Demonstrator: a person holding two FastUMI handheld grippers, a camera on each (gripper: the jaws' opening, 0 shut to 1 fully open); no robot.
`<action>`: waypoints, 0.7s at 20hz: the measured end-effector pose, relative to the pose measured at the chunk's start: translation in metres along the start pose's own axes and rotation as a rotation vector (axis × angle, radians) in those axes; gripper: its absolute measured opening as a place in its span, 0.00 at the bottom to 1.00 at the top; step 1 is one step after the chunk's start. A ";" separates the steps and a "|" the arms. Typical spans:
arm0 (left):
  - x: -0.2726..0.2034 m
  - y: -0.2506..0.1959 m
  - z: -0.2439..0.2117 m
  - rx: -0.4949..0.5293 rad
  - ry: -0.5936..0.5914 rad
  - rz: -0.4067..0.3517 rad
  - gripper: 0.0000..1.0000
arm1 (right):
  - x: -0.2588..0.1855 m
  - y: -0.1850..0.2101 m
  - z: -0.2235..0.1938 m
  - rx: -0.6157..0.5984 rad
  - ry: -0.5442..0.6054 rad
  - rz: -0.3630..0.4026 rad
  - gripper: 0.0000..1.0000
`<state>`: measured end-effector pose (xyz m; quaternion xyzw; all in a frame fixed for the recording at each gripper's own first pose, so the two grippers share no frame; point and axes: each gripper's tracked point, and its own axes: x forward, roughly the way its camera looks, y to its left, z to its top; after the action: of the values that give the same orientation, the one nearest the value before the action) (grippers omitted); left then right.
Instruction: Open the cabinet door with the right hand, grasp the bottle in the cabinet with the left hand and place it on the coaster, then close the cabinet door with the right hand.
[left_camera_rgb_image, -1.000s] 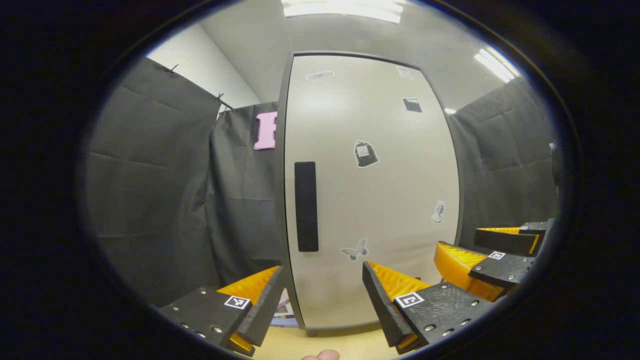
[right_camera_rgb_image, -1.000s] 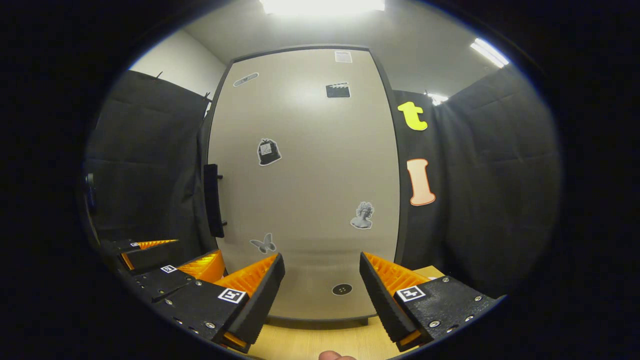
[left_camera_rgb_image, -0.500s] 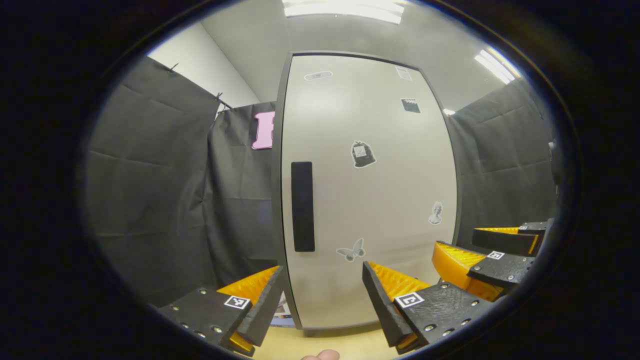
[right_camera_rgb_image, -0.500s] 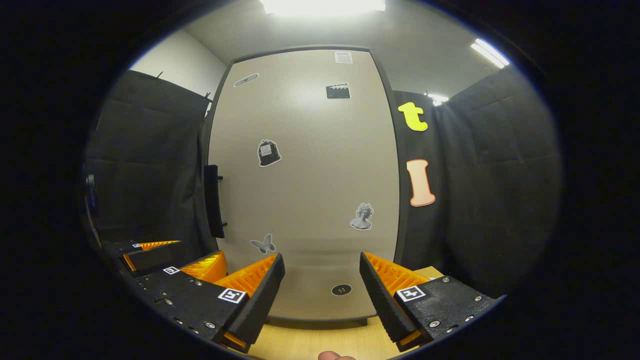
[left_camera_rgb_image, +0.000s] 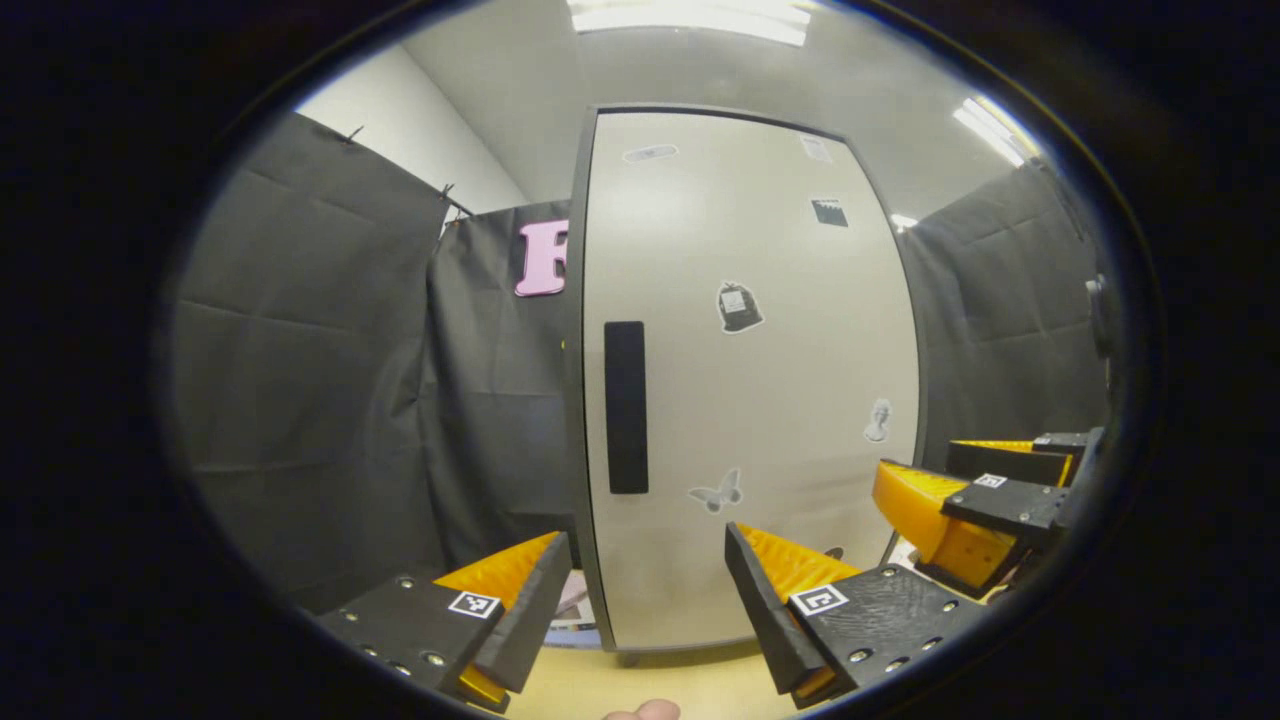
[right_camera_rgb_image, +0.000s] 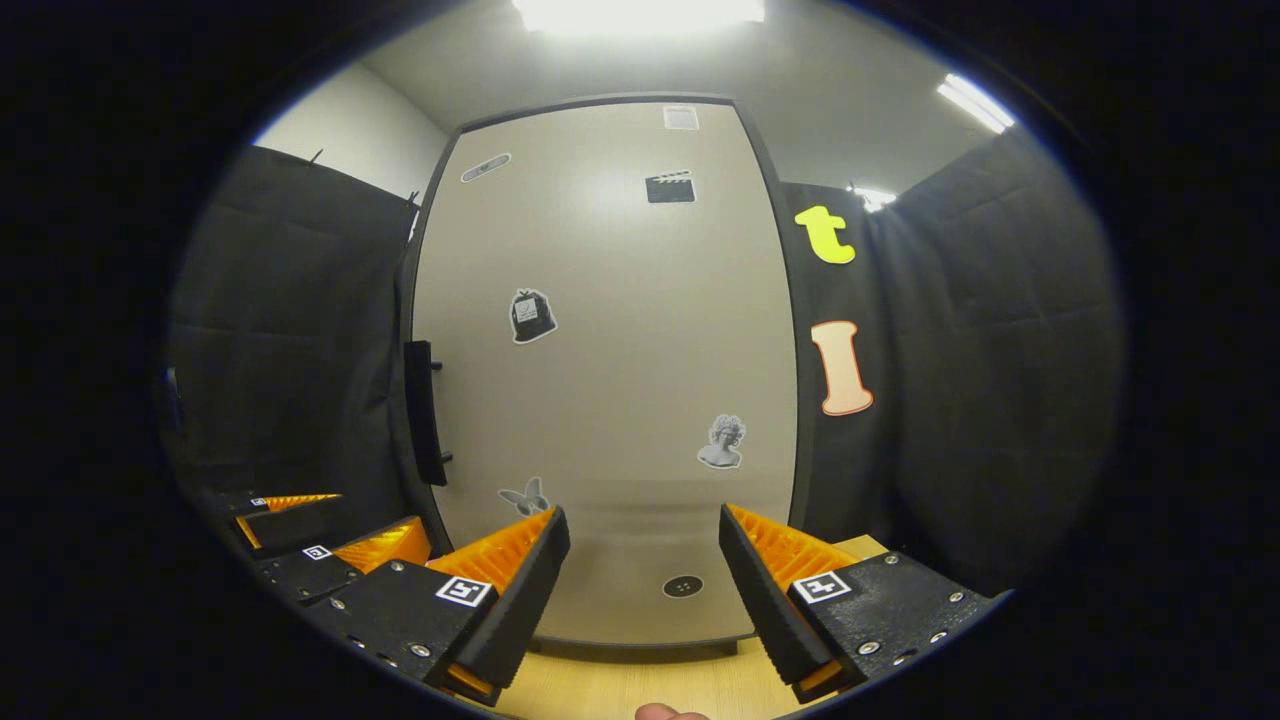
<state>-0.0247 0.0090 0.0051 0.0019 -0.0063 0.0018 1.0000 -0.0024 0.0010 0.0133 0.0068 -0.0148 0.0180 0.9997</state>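
Two grippers face the shut cabinet door (left_camera_rgb_image: 760, 400), and we hold nothing in either. We see the left gripper (left_camera_rgb_image: 640, 610) with fingers spread wide, the gap at 6 o'clock in the left gripper view, apart from the door. Its dark vertical handle (left_camera_rgb_image: 626, 407) sits near the door's left edge, at about 12 o'clock from that gap. We see the right gripper (right_camera_rgb_image: 640, 600) likewise spread, pointing at the door's lower part; in the right gripper view the handle (right_camera_rgb_image: 424, 412) lies at about 10 o'clock from its fingers, well apart. In the left gripper view it (left_camera_rgb_image: 975, 500) shows at 4 o'clock. Stickers dot the door: a butterfly (right_camera_rgb_image: 527, 496), a bust (right_camera_rgb_image: 722, 442), a clapperboard (right_camera_rgb_image: 670, 187). Light wooden tabletop (right_camera_rgb_image: 620, 685) runs under the door. We cannot see the bottle or coaster; the door is closed.
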 end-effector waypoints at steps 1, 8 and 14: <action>-0.004 0.005 -0.001 0.011 0.000 0.009 0.89 | 0.000 0.000 0.002 -0.004 -0.005 0.003 0.93; -0.031 0.036 0.000 0.013 -0.008 0.072 0.93 | 0.014 0.018 0.004 -0.036 0.001 0.057 0.93; -0.061 0.058 -0.006 0.039 -0.001 0.104 0.89 | 0.019 0.056 0.010 -0.042 -0.026 0.120 0.94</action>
<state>-0.0863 0.0666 -0.0015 0.0212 -0.0070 0.0540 0.9983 0.0145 0.0571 0.0248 -0.0150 -0.0283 0.0775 0.9965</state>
